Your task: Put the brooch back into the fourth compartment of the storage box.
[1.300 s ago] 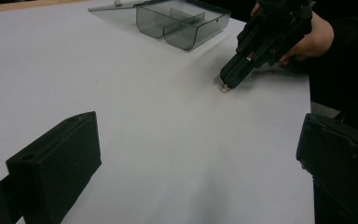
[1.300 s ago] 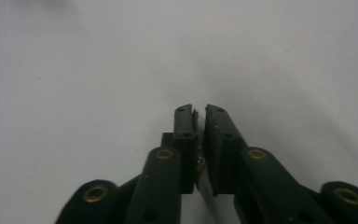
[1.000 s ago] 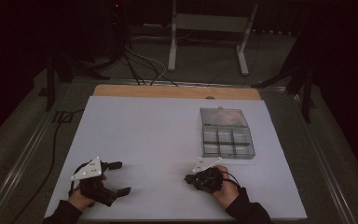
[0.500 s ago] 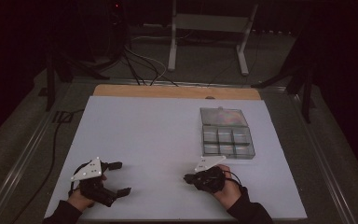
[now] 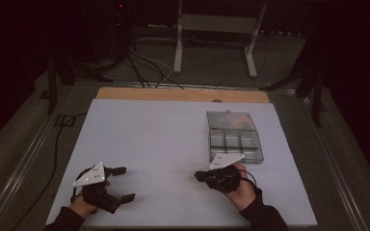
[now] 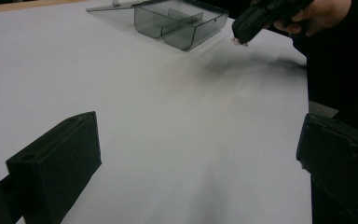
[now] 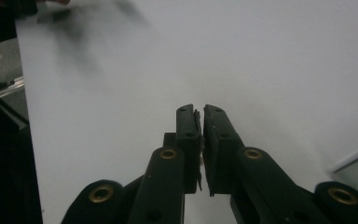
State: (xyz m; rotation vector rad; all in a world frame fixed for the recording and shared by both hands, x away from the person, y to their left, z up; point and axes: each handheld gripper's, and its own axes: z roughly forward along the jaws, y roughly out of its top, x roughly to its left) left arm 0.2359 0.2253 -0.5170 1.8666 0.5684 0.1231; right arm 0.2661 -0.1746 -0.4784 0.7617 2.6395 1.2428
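The white board [image 5: 173, 139] carries one clear box [image 5: 233, 139] at its far right. The box's lid is laid back and its compartments are exposed.

We hold the left gripper [image 5: 124, 183] at the near left corner. Its jaws are spread wide with nothing between them, and it has not moved in the last second.

The right gripper [image 5: 197, 175] sits just short of the box's near edge and has crept slightly toward the box in that time. Its jaws are clenched on a small pale part [image 6: 237, 42], which is at their tip, above the board and outside the box. We cannot tell what the part is.

We judge that the carry to the box has just begun. Next comes a short lift over the near wall, then release.
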